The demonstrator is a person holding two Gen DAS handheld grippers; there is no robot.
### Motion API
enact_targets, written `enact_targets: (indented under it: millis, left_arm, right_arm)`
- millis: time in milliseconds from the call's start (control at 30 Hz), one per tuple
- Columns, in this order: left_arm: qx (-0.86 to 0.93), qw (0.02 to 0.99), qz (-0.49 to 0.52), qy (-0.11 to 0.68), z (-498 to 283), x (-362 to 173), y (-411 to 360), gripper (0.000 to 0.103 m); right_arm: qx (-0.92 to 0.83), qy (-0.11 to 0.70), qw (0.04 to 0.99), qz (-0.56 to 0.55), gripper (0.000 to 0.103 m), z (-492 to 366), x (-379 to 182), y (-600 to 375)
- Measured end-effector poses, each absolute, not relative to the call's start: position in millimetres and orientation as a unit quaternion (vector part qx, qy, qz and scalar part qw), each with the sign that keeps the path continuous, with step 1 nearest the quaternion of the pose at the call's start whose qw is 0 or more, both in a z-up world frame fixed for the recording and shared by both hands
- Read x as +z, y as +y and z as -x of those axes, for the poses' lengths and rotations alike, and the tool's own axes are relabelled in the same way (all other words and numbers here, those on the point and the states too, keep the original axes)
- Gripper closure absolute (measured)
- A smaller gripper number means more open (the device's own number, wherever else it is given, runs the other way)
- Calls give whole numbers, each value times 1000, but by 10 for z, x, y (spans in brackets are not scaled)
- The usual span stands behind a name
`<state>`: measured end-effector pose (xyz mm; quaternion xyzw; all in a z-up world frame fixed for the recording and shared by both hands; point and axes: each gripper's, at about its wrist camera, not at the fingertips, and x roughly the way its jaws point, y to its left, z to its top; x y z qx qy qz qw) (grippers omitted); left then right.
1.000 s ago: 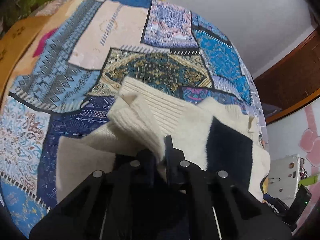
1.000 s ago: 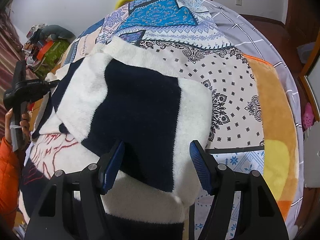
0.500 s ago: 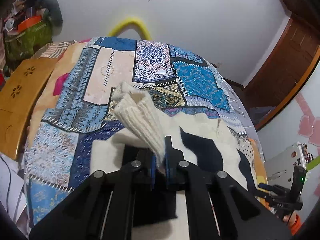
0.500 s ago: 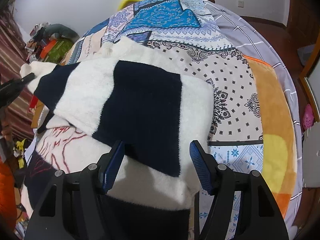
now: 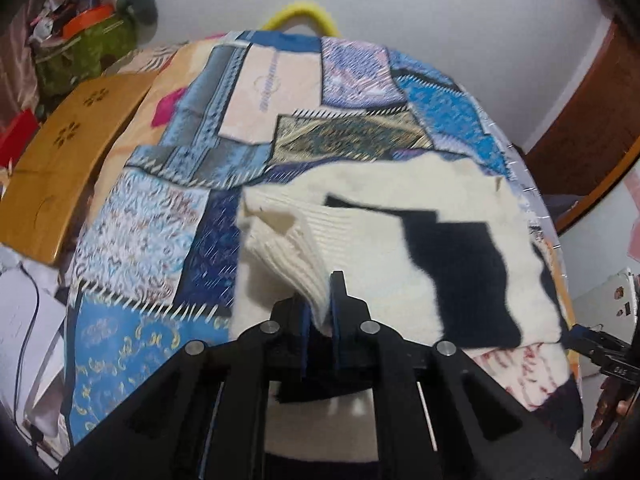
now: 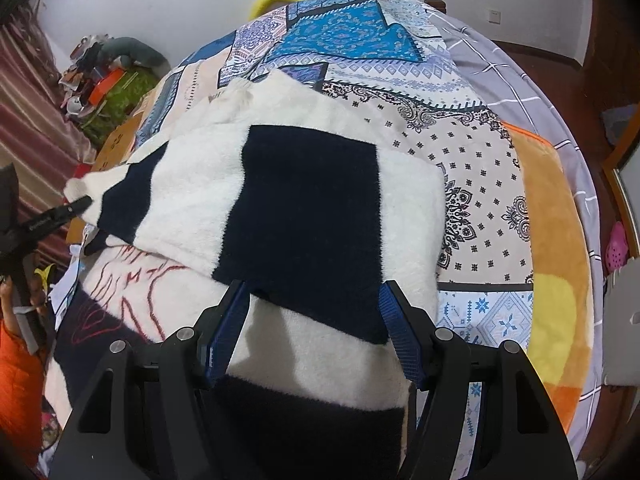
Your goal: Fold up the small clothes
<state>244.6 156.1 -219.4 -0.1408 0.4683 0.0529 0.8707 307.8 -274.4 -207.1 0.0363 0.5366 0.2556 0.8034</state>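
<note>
Left gripper (image 5: 320, 312): jaws pinched together on the ribbed cuff (image 5: 288, 248), cream knit bunched between the pads, lower centre of the left view. The cuff stands up off the cloth and fans out toward upper left of the jaws.

Right gripper (image 6: 316, 328): jaws apart, holding nothing. The pads straddle the fold at bottom centre of the right view, over a dark block; whether they touch the pile, you cannot tell from here.

Sweater (image 6: 304, 208): cream with dark navy blocks, fleecy face. It lies mid-frame on the quilt (image 6: 472, 184), one sleeve already laid across the body. Red line drawing on the front shows at lower left of the right view. Your left gripper (image 6: 60, 216) tips in from the left edge there, holding the sleeve end.

Handling, as a judgement:
- Soft and limp; it will sag and drape, not hold a line by itself.
- Light enough for one pinch at the cuff.
- Fleece grips the quilt, so lift before you carry; dragging would likely pull the layers underneath askew.
- The ribbing is the firmest part of the sleeve: a good hold. For the body, take the hem or a doubled edge, both layers together.

Beyond: yellow hoop (image 5: 300, 12) past the quilt's top edge, wooden board (image 5: 68, 152) at left, clutter in the upper left corner.
</note>
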Motion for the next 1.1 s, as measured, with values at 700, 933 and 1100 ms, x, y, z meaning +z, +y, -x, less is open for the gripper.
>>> enact_targets:
  millis: [700, 933, 1100]
  left_arm:
    - [119, 849, 88, 507, -2024, -2390, 1924, 70]
    - [130, 852, 111, 496, -1819, -2266, 1984, 30]
    - [102, 840, 133, 516, -1723, -2322, 1902, 30]
  right_arm:
    - [243, 529, 812, -32, 37, -2984, -1948, -2801]
    - [229, 527, 818, -40, 17, -2912, -1933, -2891]
    - [218, 541, 810, -56, 17, -2845, -2032, -2999]
